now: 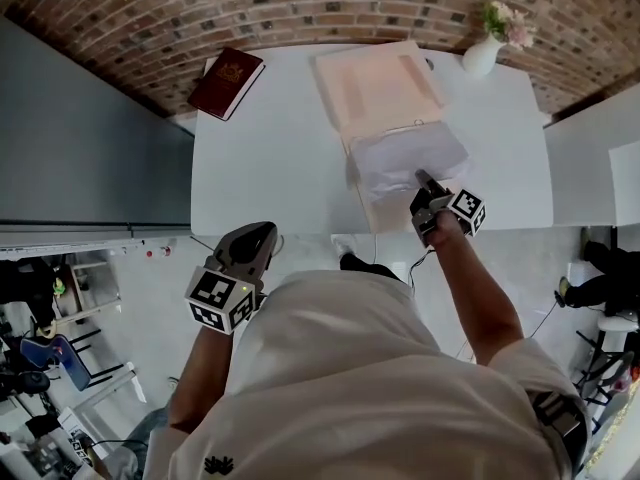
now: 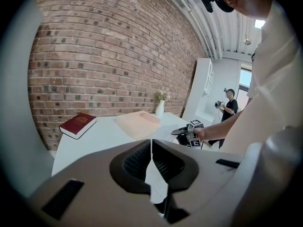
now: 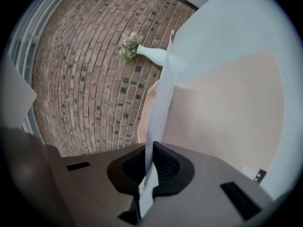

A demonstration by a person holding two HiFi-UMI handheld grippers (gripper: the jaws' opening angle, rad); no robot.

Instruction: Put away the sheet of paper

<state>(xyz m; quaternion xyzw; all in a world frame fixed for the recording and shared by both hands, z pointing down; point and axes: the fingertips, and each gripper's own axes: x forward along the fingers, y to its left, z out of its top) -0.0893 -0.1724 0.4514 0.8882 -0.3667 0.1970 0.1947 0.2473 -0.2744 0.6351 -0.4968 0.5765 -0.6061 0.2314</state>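
R gripper [image 1: 424,180], ctr-right, is clamped on the sheet of paper [image 1: 405,158] over the open pink folder [image 1: 375,83]. L gripper [image 1: 265,233], lower left: jaws together, nothing between them.

Brick wall [image 2: 109,56], white table [image 1: 280,158] — grey floor [image 1: 160,293]

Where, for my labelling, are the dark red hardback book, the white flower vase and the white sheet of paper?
Dark red hardback book [image 1: 227,81], head view, cover centre.
White flower vase [image 1: 481,57], head view, body.
White sheet of paper [image 1: 400,160], head view, middle.
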